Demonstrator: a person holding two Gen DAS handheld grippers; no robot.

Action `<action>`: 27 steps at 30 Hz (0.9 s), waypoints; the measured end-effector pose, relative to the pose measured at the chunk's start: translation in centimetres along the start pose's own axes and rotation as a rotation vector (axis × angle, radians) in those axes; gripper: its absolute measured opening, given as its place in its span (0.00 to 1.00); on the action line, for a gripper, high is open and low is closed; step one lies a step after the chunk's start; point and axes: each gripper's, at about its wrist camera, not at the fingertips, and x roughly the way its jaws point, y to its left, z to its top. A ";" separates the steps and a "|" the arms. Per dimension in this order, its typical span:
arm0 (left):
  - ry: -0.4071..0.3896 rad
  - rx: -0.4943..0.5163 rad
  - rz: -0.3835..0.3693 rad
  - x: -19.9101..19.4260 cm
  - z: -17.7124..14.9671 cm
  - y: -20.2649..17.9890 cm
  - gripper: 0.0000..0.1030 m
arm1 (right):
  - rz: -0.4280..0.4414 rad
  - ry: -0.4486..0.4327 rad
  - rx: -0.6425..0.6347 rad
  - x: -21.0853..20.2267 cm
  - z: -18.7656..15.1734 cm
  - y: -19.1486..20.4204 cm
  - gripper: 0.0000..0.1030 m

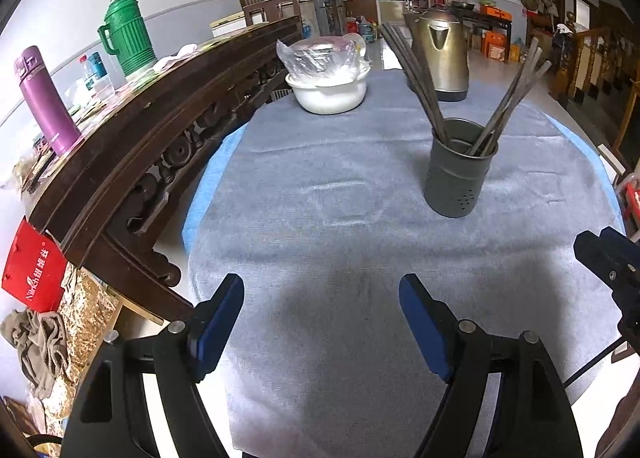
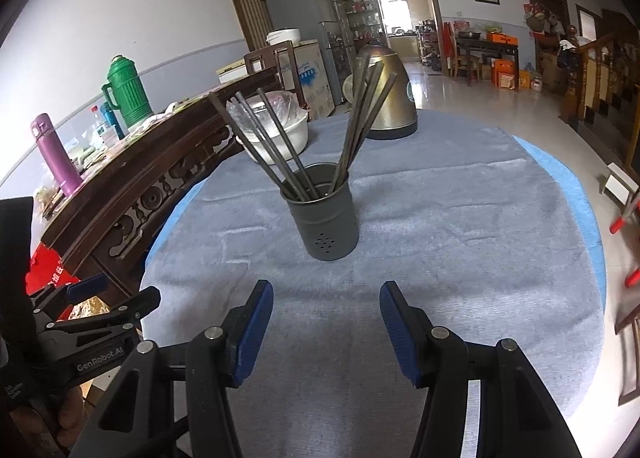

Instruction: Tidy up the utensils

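A grey metal utensil holder (image 1: 458, 169) (image 2: 324, 213) stands upright on the grey cloth of the round table (image 1: 320, 217) (image 2: 460, 238). Several dark chopsticks (image 1: 416, 73) (image 2: 272, 145) stand in it, fanned to left and right. My left gripper (image 1: 322, 290) is open and empty, near the table's front edge, with the holder ahead to its right. My right gripper (image 2: 326, 298) is open and empty, straight in front of the holder. Each gripper shows at the edge of the other's view: the right one (image 1: 608, 258) and the left one (image 2: 100, 310).
A metal kettle (image 1: 438, 53) (image 2: 390, 97) and a white bowl with a plastic-wrapped pot (image 1: 326, 73) (image 2: 276, 129) stand at the table's far side. A carved wooden sideboard (image 1: 160, 129) (image 2: 140, 177) at the left holds a purple flask (image 1: 46, 105) and green thermos (image 1: 126, 37).
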 end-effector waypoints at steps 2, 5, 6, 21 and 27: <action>0.006 -0.009 0.002 0.2 -0.1 0.4 0.78 | 0.005 0.005 -0.001 0.2 0.0 0.3 0.58; 0.015 -0.026 0.006 0.4 -0.1 0.9 0.78 | 0.005 0.009 -0.011 0.4 0.0 0.8 0.58; 0.017 -0.030 0.006 0.5 -0.1 1.1 0.78 | 0.006 0.010 -0.013 0.5 0.0 0.9 0.58; 0.013 -0.043 -0.009 0.5 -0.2 1.8 0.78 | -0.002 0.007 -0.018 0.5 0.1 1.7 0.58; 0.009 -0.050 -0.007 0.4 -0.3 2.0 0.78 | -0.002 0.001 -0.020 0.4 0.1 1.8 0.58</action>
